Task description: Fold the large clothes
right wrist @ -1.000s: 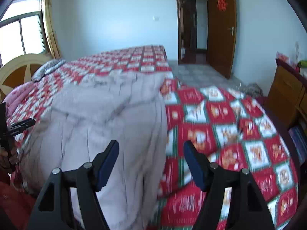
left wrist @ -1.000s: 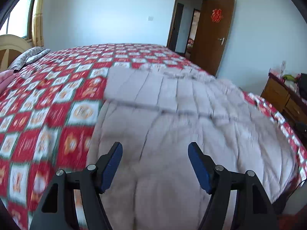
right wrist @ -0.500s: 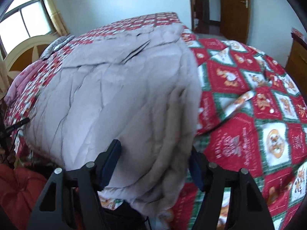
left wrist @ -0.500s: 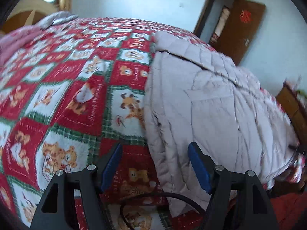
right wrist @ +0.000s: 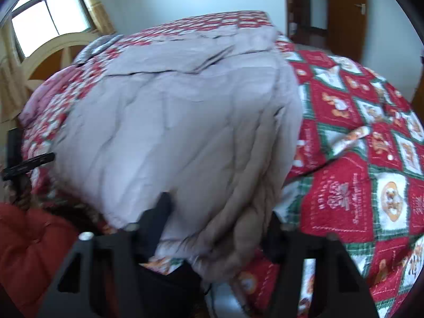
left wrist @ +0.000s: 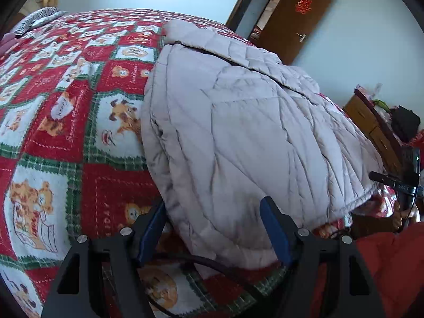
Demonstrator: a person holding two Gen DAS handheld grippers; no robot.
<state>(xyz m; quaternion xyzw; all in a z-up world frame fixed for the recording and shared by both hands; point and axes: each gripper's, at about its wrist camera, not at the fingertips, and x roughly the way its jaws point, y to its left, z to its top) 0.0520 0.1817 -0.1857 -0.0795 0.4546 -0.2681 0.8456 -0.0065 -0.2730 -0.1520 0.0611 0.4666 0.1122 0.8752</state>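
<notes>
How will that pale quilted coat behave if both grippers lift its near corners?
The quilted coat is puffy and creased, so it will probably sag between the left gripper and right gripper. Its smooth shell may slip. The stacked layers at its right edge could slide apart.

The red bedspread [left wrist: 53, 143] carries white stitched words in the left wrist view: "HAPPY" on a white patch [left wrist: 62, 105], and "IDAY", the end of a cut-off word, on a red square [left wrist: 104, 218]. Other cursive lines along the squares are too small to read. On the brown door [left wrist: 294, 21] hangs a red Chinese paper sign [left wrist: 303, 1], its character not legible. A black device [left wrist: 402, 185] shows small white letters, unreadable.
</notes>
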